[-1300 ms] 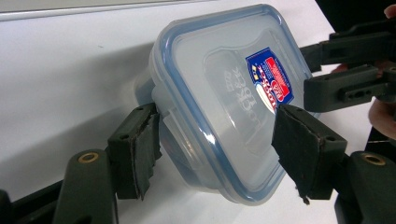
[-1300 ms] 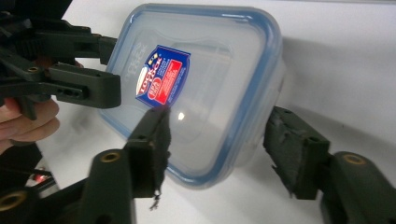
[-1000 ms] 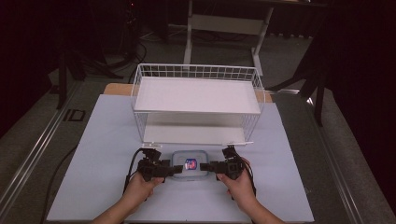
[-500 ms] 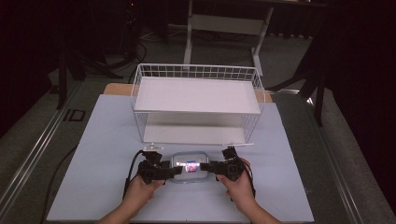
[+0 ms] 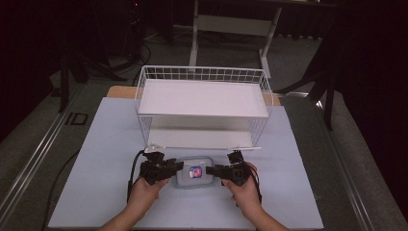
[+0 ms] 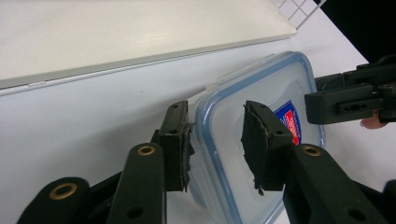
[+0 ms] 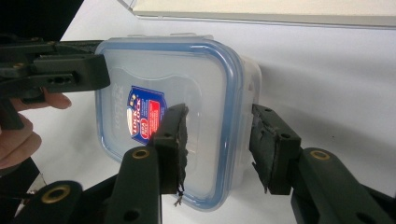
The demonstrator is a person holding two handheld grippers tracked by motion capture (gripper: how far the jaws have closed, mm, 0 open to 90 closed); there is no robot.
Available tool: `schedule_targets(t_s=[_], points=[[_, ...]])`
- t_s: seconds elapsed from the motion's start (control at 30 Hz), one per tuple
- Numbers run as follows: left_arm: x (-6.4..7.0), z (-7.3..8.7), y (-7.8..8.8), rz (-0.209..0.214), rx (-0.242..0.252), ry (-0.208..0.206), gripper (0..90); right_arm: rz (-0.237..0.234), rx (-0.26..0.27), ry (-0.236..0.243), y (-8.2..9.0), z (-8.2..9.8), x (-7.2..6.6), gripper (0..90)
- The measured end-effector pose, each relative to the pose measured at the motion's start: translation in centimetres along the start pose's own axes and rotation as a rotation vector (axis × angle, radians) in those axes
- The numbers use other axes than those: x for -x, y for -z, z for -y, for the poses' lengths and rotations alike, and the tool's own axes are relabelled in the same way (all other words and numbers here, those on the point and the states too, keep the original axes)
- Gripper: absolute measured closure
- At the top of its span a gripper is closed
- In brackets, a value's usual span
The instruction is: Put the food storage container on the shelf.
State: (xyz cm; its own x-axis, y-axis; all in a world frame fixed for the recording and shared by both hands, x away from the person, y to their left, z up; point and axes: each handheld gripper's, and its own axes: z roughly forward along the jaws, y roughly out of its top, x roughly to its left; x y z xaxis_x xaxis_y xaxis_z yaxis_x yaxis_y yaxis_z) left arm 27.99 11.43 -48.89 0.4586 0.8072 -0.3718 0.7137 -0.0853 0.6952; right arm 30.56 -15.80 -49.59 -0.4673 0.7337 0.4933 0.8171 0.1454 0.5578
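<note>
Your left gripper (image 5: 179,166) has just closed & pinches the left edge of the container (image 5: 195,172). Your right gripper (image 5: 210,170) straddles its right edge, jaws closing in, pads not yet pressing. Container sits on the mat (image 5: 106,144), just in front of the wire rack (image 5: 202,106).

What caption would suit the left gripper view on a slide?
Left gripper fingers clamp one end of a lidded plastic container; right gripper reaches its far end.
</note>
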Motion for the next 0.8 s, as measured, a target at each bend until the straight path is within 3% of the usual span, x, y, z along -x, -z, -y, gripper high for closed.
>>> schedule_targets(t_s=[0.13,0.2,0.27,0.43,0.47,0.57,0.63,0.8], points=[[0.5,0.0,0.3,-0.017,-0.018,-0.034,63.5,0.001,0.005,0.01,0.2,0.2,-0.1,60.0],[0.2,0.5,0.2,0.013,-0.032,-0.025,61.6,0.024,0.016,0.037,0.7,0.3,-0.2,64.9],[0.0,1.4,0.0,0.036,-0.047,-0.01,54.0,0.004,0.007,0.038,0.7,0.8,0.3,67.3],[-0.3,2.5,-0.3,0.074,-0.136,0.003,52.0,0.001,0.002,0.042,0.5,0.9,0.4,63.8],[-0.5,2.7,-0.3,0.089,-0.137,0.027,51.2,-0.004,0.004,0.039,0.4,0.9,0.5,63.7],[-0.7,2.7,-0.3,0.095,-0.124,0.048,52.7,-0.019,0.003,0.033,0.4,0.8,0.8,63.6],[-1.0,2.5,-0.4,0.106,-0.126,0.065,52.5,-0.042,0.0,-0.014,0.2,0.5,1.2,63.7],[-1.0,2.4,-0.3,0.103,-0.134,0.07,55.0,-0.036,0.005,-0.017,0.2,0.4,1.2,64.8]])
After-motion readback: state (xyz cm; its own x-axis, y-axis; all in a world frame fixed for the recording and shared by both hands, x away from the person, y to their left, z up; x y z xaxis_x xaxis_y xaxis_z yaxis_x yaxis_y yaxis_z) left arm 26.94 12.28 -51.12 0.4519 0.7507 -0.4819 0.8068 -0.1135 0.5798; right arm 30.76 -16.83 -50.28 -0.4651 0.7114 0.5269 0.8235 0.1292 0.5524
